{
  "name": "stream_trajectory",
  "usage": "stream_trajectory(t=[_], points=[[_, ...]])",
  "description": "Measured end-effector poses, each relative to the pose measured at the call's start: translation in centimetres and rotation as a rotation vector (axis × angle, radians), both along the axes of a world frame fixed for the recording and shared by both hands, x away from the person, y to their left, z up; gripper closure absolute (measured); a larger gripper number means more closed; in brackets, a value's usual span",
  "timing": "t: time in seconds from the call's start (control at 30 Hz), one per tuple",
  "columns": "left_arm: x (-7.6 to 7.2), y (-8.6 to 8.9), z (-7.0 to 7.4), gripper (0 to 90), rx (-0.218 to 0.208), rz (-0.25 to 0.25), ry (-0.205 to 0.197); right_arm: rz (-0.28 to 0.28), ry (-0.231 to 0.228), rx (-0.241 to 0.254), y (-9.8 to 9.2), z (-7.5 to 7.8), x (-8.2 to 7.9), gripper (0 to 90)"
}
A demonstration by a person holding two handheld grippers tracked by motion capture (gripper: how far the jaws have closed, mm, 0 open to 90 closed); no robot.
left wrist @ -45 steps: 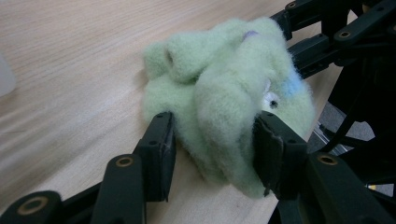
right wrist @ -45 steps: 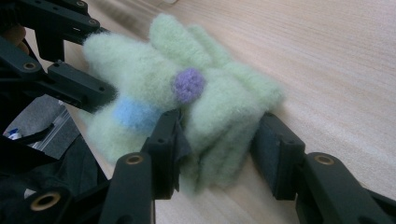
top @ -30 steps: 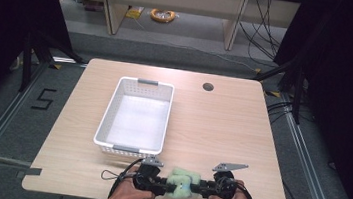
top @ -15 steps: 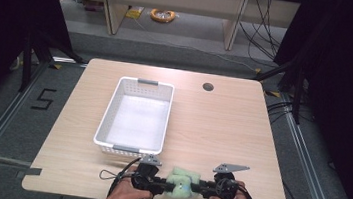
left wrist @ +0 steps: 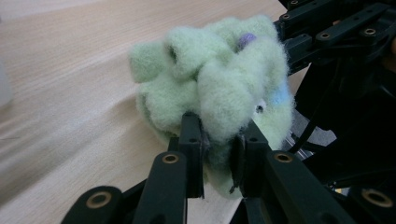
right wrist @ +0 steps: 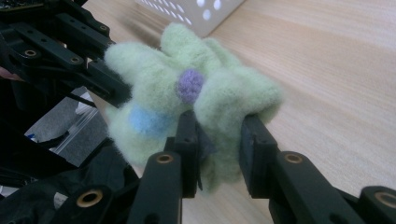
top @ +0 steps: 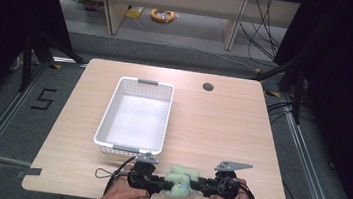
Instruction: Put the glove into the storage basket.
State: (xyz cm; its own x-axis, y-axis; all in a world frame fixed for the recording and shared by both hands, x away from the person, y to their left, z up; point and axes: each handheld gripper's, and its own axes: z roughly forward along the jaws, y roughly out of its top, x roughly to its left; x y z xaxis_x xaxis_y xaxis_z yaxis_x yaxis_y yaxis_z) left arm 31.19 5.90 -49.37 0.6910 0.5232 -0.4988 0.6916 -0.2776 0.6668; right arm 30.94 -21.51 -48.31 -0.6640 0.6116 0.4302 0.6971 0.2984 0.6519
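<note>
Here the green fuzzy cloth (top: 179, 182), a soft bunched item with a purple dot and a blue patch, sits at the near edge of the table (top: 221, 130), gripped from both ends. The left gripper (left wrist: 218, 151) has just been closing; its jaws are now clamped on a fold of the cloth, which bulges up ahead of them. The right gripper (right wrist: 219, 140) has likewise just been closing, and its jaws pinch a lobe of the same cloth from the opposite side. In the high view each gripper points inward at the other, with the cloth bridging the gap between them. A two-sided hold of this kind probably serves to lift or spread the cloth without letting it sag. The white basket (top: 110, 114) stands beyond the left gripper, apart from the cloth, open side up, and appears the likely destination.
</note>
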Motion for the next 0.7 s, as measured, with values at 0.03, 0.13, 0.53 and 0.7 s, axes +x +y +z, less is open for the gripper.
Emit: stream_trajectory(t=[0.03, 0.13, 0.53, 0.7], points=[[-0.2, 0.2, 0.4, 76.2, 0.006, 0.009, -0.015, 0.006, -0.029, -0.009, 0.0, 0.1, 0.1, 72.1], [-0.4, 0.5, 0.9, 76.2, 0.0, 0.008, -0.024, -0.003, -0.009, -0.002, 0.4, 0.9, -0.3, 72.1], [0.3, 2.6, 4.3, 76.0, -0.028, 0.043, -0.055, 0.045, -0.068, 0.0, 1.9, 4.5, 0.8, 72.2], [0.9, 4.0, 5.9, 76.0, -0.022, 0.066, -0.083, 0.065, -0.071, 0.029, 3.0, 5.8, 2.2, 72.1]])
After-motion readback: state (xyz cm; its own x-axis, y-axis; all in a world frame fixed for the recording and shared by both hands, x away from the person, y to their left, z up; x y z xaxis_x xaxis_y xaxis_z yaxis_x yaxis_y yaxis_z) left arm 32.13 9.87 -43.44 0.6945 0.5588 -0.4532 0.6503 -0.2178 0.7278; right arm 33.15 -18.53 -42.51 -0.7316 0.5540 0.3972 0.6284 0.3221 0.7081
